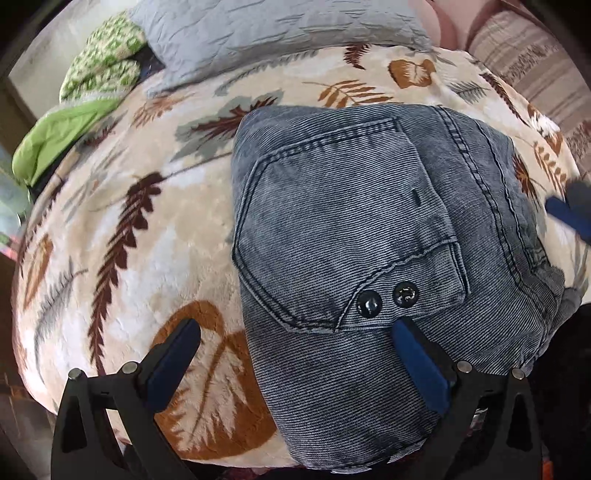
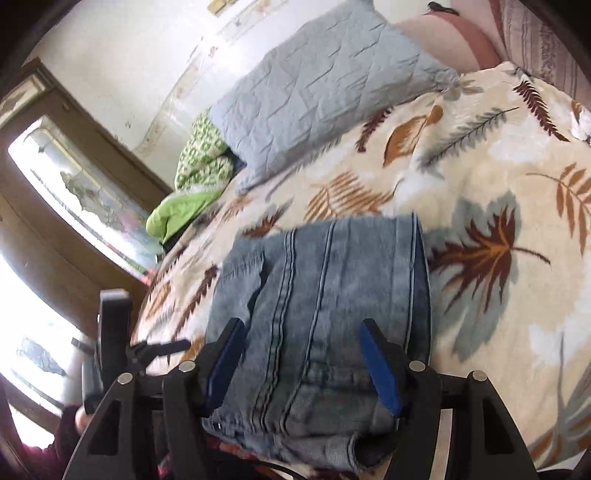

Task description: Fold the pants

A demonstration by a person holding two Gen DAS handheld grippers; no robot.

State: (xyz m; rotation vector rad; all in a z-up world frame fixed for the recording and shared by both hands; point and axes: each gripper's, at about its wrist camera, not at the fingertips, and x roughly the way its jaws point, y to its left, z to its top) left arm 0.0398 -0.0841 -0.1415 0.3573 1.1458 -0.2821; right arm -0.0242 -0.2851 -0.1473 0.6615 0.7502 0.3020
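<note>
Grey-blue denim pants (image 1: 369,240) lie folded into a compact bundle on a leaf-print blanket (image 1: 122,236), a flap pocket with two dark buttons (image 1: 386,300) facing up. My left gripper (image 1: 295,343) is open just above the bundle's near left edge, holding nothing. In the right wrist view the pants (image 2: 325,295) show their seams. My right gripper (image 2: 301,343) is open over the bundle's near end, its fingers (image 2: 376,362) apart and empty. A right fingertip (image 1: 569,214) shows at the right edge of the left wrist view.
A grey quilted pillow (image 1: 258,33) lies at the head of the bed, with green patterned bedding (image 1: 99,62) to its left. A striped cushion (image 1: 532,66) is at the far right. A wooden window frame (image 2: 74,177) and wall stand left of the bed.
</note>
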